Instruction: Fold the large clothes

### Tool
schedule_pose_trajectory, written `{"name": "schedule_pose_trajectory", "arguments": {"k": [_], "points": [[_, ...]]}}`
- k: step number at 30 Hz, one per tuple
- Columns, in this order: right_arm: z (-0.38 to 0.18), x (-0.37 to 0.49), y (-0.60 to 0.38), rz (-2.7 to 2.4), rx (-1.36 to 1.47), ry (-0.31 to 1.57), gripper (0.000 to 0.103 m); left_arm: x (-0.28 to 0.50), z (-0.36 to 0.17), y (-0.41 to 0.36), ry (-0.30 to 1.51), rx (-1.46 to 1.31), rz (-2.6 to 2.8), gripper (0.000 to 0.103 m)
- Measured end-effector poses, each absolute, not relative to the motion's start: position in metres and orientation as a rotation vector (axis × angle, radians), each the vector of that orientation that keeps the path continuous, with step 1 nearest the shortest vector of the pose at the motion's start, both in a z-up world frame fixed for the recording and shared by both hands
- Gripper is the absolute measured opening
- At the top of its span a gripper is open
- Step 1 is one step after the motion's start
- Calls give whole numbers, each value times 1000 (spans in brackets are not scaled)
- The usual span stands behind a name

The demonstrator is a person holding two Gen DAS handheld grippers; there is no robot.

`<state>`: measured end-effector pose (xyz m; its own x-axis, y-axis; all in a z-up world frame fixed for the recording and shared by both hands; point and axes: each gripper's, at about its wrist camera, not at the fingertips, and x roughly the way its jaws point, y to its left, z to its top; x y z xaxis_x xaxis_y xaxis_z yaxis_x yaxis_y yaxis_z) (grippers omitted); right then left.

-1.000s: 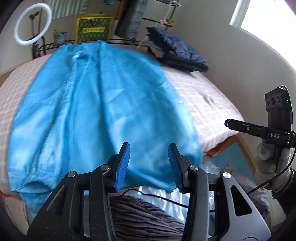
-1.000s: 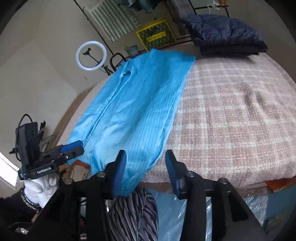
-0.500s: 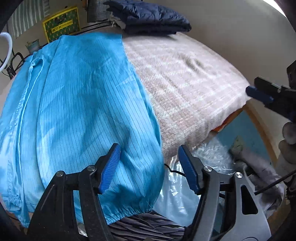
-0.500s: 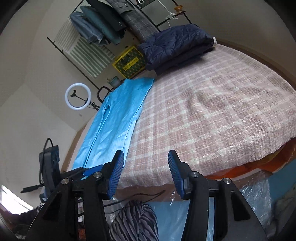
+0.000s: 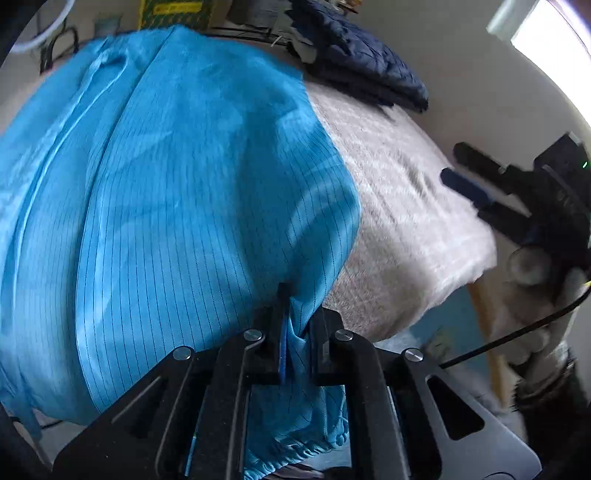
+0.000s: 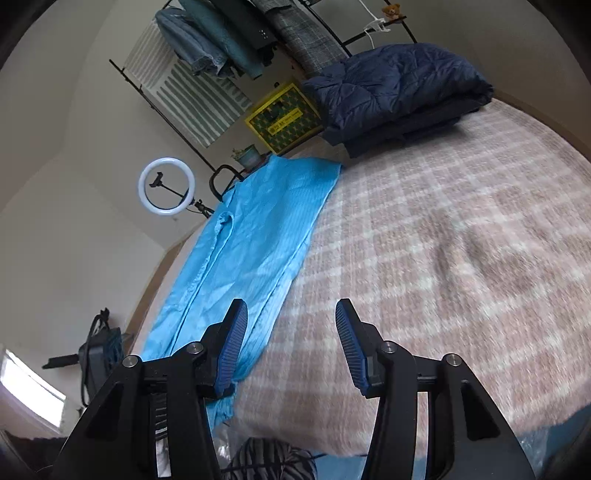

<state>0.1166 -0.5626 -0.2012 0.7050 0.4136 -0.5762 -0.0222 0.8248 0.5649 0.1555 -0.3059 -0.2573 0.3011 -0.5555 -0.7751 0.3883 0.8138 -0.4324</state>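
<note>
Left wrist view first — what do you see?

— The blue garment (image 5: 177, 206) lies lengthwise on the plaid blanket (image 5: 406, 229), its long axis running from the near edge of the bed away toward the far wall, where the yellow box (image 5: 170, 11) stands. Fine dark pinstripes run along that same axis. The elastic cuff end hangs over the near edge.

— And the left gripper (image 5: 295, 328)?

— It points steeply down at the near right edge of the cloth. Its jaws have just been closing and now stand together, pinching a bunched fold of the blue fabric between the pads. At the right, blurred, the right gripper (image 5: 476, 184) reaches over the blanket, held by a gloved hand (image 5: 532, 269).

— Now the right wrist view?

— The garment (image 6: 255, 236) is a long strip along the left side of the bed, stretching from the near edge toward the ring light (image 6: 166, 190) and the clothes rack (image 6: 229, 44). The folded navy jacket (image 6: 399, 92) sits at the far end of the blanket (image 6: 461, 240), apart from it.

— The right gripper's (image 6: 290, 343) pose?

— Tilted moderately downward over the bed. Its jaws stand apart with nothing between them; the left pad (image 6: 231, 350) hangs over the garment's right edge, the other over bare blanket.
</note>
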Motion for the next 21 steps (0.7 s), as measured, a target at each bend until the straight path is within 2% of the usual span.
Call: {"name": "schedule_pose_trajectory", "arguments": {"k": [4,11,18,19,20,21], "points": [[-228,178,-559,261,682,836,51,160,-243,-283,1085,-318,-644,6],[-278,257,-568,195,945,882,54,152,-238,-285,1068,-307,-672,6],[-279,303,-565,168,996,884,53,153,-240,-276,1071,-363,-701,6],[-279,308,-564,168,1006,882,44,154,-241,-276,1071,-367,-705,6],[-280,313,-563,178,1021,880,27,154,-243,-276,1072,-372,-708,6],[-280,318,-560,191,1029,884,16,155,-244,-276,1075,-376,-711,6]]}}
